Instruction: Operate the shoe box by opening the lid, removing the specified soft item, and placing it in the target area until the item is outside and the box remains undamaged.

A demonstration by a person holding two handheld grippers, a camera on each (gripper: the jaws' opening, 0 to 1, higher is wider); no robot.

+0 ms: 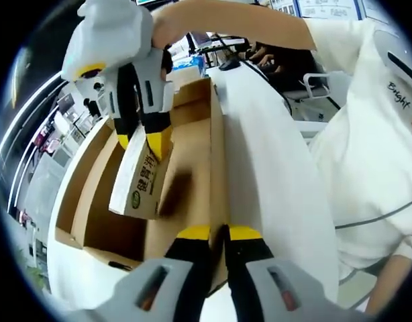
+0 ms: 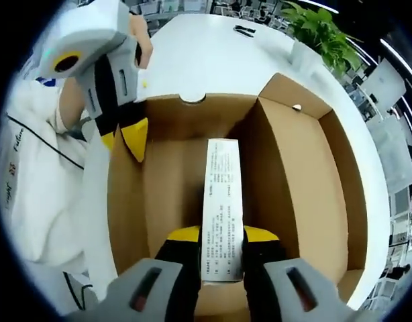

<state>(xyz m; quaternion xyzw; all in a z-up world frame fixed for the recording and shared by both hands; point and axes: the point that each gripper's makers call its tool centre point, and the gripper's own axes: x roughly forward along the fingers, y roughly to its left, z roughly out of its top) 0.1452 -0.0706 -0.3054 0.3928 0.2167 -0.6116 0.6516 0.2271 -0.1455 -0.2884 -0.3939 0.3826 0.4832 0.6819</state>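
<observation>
Bright, even indoor light fills both views, and the white tabletop (image 2: 206, 50) beyond the right tool (image 2: 218, 235) is nearly blown out. A soft shadow lies inside the cardboard box (image 1: 192, 144) ahead of the left tool (image 1: 219, 233). Edges bend strongly; the nearest tool parts look soft.

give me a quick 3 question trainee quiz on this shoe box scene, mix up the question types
1. True or false: the right gripper is shut on the printed packet.
2. What does the left gripper clamp? A) the shoe box wall B) a plant C) a cable
3. Fill in: the box's lid is ____.

Key: 1 true; 2 A; 3 open
</observation>
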